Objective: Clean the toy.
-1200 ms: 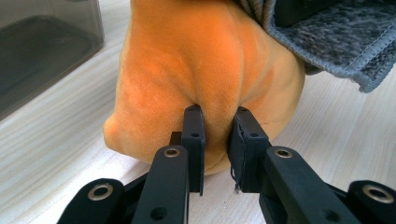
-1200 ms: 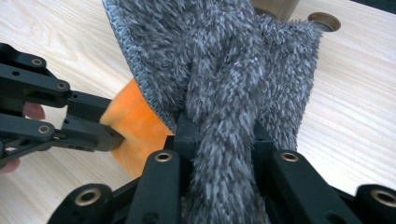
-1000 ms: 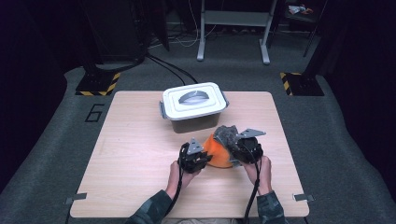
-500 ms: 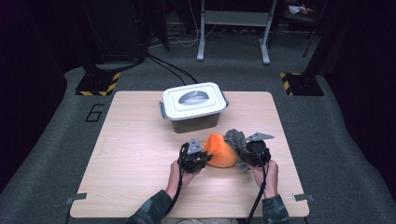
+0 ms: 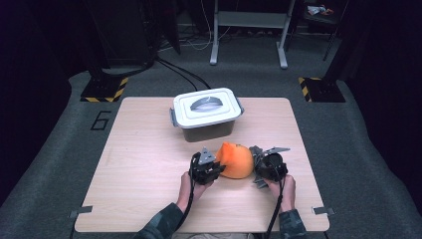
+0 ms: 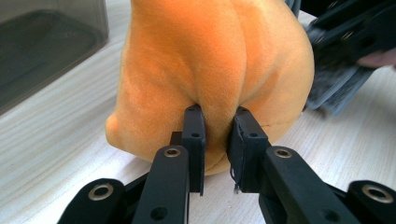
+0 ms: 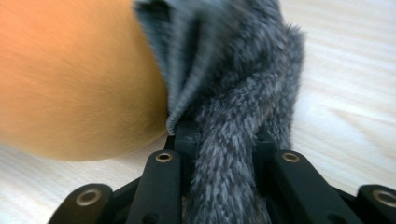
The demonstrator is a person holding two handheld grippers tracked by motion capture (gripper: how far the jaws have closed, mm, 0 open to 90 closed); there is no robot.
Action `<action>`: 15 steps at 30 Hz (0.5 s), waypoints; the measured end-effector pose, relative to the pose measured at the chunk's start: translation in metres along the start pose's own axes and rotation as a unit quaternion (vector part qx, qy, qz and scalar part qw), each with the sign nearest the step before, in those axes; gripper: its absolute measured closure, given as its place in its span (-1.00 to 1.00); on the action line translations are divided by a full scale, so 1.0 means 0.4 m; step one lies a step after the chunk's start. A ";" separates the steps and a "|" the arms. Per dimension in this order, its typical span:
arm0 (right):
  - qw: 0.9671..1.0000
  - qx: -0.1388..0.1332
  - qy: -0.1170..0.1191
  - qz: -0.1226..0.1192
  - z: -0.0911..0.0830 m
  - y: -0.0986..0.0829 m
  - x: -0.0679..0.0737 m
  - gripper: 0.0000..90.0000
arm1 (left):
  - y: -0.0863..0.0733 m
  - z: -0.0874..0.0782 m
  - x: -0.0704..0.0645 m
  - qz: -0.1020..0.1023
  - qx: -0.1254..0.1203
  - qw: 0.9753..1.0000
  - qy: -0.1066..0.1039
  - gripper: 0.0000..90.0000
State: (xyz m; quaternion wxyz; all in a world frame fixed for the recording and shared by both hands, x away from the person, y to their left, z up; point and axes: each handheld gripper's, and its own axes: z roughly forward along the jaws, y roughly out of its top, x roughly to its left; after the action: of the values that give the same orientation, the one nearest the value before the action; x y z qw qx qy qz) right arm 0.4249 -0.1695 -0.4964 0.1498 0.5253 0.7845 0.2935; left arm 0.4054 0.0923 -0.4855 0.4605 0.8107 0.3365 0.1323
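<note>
Plush (image 6: 215,70) sits pinched between left hand-held gripper (image 6: 217,123) jaws.

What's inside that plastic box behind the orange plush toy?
The box has its white lid on, covering the inside from above. Through its dark see-through wall in the left gripper view, I can make out nothing definite inside.

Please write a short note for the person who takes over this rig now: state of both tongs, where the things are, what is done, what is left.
Left tongs: shut on a fold of the orange plush toy.
Right tongs: shut on the grey furry fabric at the toy's right side.
The toy sits on the table, between both tongs, in front of the lidded container.
Done: both grips are made.
Left: probably pull the grey fabric off or onto the toy; the container lid is still on.
</note>
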 end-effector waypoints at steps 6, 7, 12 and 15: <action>1.000 -0.018 0.002 0.000 -0.013 -0.007 -0.015 0.62 | -0.001 -0.001 -0.007 0.010 0.000 1.000 0.006 0.72; 1.000 -0.031 0.000 0.004 -0.032 -0.007 -0.020 0.62 | -0.002 -0.001 -0.005 0.010 0.000 1.000 0.005 0.72; 0.997 -0.077 0.005 -0.012 -0.120 0.022 -0.011 0.62 | 0.004 -0.004 -0.007 0.008 -0.005 1.000 0.004 0.72; 0.994 -0.098 0.015 -0.041 -0.159 0.055 0.031 0.61 | 0.005 -0.004 -0.008 0.010 -0.003 1.000 0.002 0.72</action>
State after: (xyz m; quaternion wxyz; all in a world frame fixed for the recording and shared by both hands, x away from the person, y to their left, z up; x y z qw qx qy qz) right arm 0.4015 -0.1715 -0.4321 0.2010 0.4712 0.7749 0.3702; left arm 0.4029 0.0906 -0.4828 0.4611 0.8121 0.3291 0.1400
